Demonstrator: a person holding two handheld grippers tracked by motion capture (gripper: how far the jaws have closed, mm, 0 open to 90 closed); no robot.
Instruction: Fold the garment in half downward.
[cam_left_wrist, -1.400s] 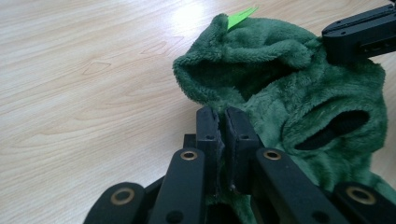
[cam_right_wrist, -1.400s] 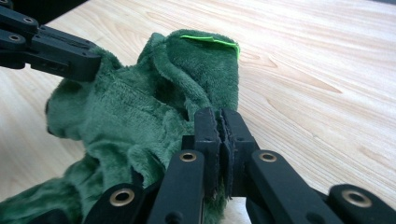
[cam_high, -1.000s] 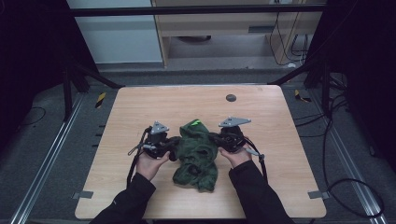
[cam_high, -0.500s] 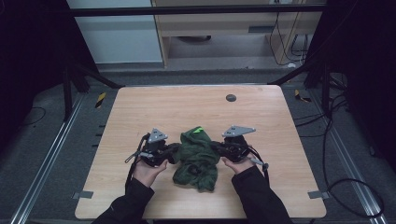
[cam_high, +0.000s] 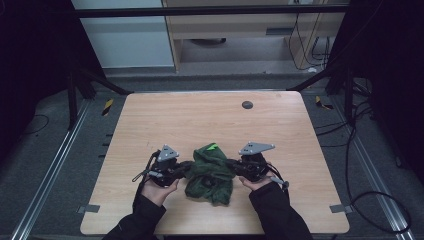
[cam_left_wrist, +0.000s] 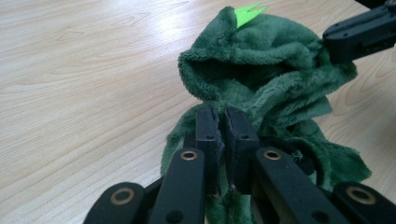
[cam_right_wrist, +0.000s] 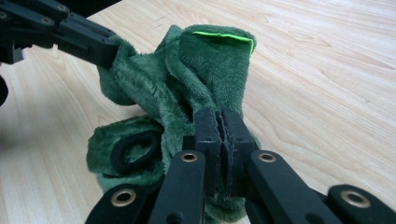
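Observation:
A dark green fleece garment (cam_high: 210, 172) with a bright green tag (cam_high: 212, 147) lies bunched near the table's front edge. My left gripper (cam_high: 187, 167) is shut on the garment's left side; in the left gripper view the jaws pinch green fleece (cam_left_wrist: 261, 84) between the fingertips (cam_left_wrist: 207, 126). My right gripper (cam_high: 231, 164) is shut on its right side, and the right gripper view has the fleece (cam_right_wrist: 196, 70) clamped between the fingertips (cam_right_wrist: 233, 126). A black cuff (cam_right_wrist: 133, 151) shows low in the bundle. Each gripper's jaws appear across the cloth in the other's view.
The light wooden table (cam_high: 210, 115) has a small dark round hole (cam_high: 247, 105) near its far edge. Metal frame rails (cam_high: 50, 170) run along both sides. Cables (cam_high: 380, 200) trail on the floor at the right.
Both grippers have drawn toward the person with the garment, bringing it closer to the front edge. The cloth stays bunched between them.

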